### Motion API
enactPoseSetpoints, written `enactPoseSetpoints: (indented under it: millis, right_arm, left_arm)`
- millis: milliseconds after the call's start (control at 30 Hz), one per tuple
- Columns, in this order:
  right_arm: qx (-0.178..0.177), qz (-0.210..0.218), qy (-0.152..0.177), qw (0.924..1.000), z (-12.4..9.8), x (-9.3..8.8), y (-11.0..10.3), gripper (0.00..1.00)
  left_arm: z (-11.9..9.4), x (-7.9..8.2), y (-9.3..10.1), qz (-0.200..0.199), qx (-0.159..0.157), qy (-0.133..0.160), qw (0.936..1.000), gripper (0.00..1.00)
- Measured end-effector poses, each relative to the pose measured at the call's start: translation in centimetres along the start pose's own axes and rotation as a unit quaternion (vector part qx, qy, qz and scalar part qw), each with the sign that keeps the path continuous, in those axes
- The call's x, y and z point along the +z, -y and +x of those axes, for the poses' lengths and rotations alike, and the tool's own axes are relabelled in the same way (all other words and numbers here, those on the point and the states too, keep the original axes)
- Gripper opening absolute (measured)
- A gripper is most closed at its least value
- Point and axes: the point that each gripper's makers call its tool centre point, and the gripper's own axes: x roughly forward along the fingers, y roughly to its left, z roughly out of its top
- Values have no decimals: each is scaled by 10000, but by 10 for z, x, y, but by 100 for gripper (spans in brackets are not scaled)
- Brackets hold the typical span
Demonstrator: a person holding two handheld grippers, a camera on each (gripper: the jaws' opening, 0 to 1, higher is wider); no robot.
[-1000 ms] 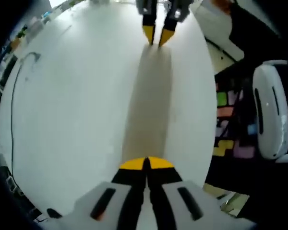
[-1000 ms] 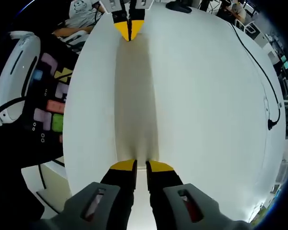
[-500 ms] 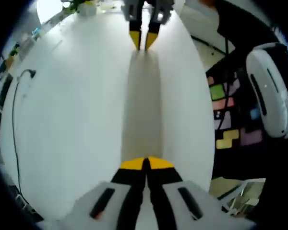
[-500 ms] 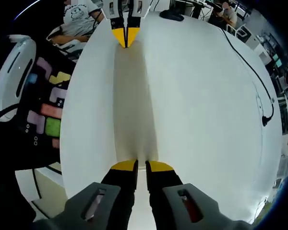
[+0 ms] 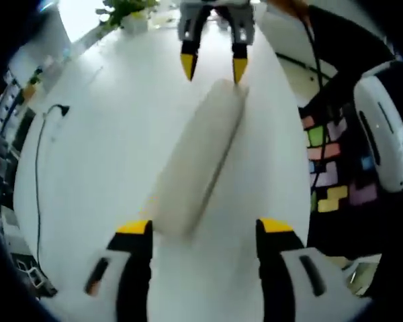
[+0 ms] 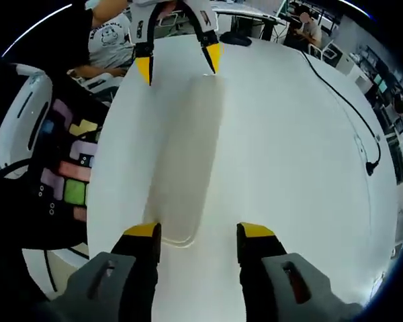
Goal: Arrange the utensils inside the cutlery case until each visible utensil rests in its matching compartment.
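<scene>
A long off-white closed cutlery case (image 5: 195, 164) lies flat on the white table (image 5: 101, 141), running slantwise between the two grippers. My left gripper (image 5: 203, 227) stands open at the case's near end, its jaws apart and holding nothing. Facing it at the far end is the right gripper (image 5: 213, 67), also open. In the right gripper view the same case (image 6: 185, 157) stretches from my open right gripper (image 6: 199, 231) up to the open left gripper (image 6: 178, 60). No utensils show.
A black cable (image 5: 37, 174) trails over the table's left part, seen again as a cable (image 6: 349, 100) at the right. Beyond the table edge stand a white rounded machine (image 5: 389, 127) and coloured floor tiles (image 5: 329, 168). Seated people (image 6: 111, 33) are behind.
Both grippers have opened and let go of the case's ends. The case now lies slanted on the table instead of straight between shut jaws.
</scene>
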Motion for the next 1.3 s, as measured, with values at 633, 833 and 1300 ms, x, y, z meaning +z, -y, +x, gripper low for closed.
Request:
enactPoseSetpoints:
  millis: [633, 833, 1300]
  right_arm:
    - [-378, -75, 554, 9977, 27, -9, -18, 47]
    - [-196, 84, 836, 9963, 30, -12, -11, 44]
    - [-7, -317, 2382, 9707, 30, 1, -9, 43]
  left_arm:
    - [39, 10, -30, 21, -305, 230, 9993, 70]
    - [41, 7, -28, 72, -361, 451, 9983, 59]
    - [37, 9, -28, 307, -266, 1763, 9835, 49]
